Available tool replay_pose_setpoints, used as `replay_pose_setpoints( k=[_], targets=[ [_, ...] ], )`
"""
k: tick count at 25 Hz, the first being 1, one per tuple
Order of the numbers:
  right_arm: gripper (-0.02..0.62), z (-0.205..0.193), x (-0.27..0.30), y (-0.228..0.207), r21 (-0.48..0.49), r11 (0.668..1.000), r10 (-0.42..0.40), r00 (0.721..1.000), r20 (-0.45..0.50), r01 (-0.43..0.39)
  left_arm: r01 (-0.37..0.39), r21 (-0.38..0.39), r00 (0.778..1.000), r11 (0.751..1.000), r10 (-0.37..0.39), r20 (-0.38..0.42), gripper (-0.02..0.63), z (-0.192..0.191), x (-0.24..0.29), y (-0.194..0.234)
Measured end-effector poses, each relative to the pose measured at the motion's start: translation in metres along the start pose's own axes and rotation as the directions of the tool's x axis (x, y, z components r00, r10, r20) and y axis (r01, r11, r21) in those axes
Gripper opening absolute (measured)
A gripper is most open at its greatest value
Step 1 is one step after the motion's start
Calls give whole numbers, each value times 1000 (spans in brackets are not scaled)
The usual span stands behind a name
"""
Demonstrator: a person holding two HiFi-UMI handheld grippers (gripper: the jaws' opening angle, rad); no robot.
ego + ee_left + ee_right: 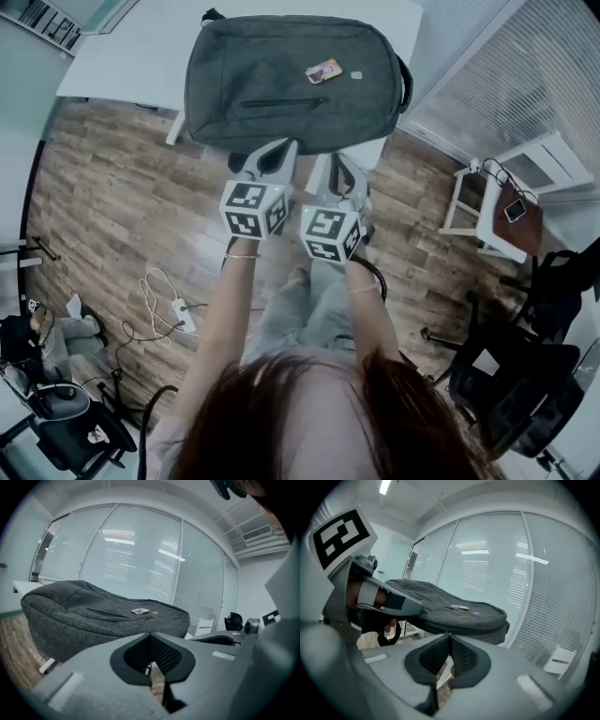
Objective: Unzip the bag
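Your arms reach forward side by side, left gripper [277, 152] and right gripper [339, 167] both clenched empty, near the grey backpack [281, 89].

office interior: a white table [112, 56] on a wood-plank floor [112, 206], glass walls lined with slatted blinds [140, 559], black office chairs [511, 394] at the edges, a power strip [183, 314] trailing cables, a wall-mounted air unit [257, 533] near the ceiling.
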State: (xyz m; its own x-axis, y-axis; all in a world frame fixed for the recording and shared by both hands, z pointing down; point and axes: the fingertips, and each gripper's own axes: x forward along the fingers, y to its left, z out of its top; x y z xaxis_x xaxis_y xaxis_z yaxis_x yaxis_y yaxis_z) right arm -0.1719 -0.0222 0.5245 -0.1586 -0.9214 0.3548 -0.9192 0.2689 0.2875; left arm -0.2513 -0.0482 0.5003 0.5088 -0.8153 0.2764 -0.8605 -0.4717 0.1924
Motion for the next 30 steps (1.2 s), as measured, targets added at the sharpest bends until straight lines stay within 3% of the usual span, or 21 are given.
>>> replay_pose_setpoints(
  k=[14, 30],
  targets=[
    [9, 0, -5, -25, 47, 997, 69, 993, -91, -65, -7, 26, 1000, 1000, 8, -17, 8, -4, 0, -3],
    [9, -7, 1, -62, -4, 987, 157, 985, -78, -158, -124, 28, 992, 992, 125, -14, 8, -6, 1, -4]
  ],
)
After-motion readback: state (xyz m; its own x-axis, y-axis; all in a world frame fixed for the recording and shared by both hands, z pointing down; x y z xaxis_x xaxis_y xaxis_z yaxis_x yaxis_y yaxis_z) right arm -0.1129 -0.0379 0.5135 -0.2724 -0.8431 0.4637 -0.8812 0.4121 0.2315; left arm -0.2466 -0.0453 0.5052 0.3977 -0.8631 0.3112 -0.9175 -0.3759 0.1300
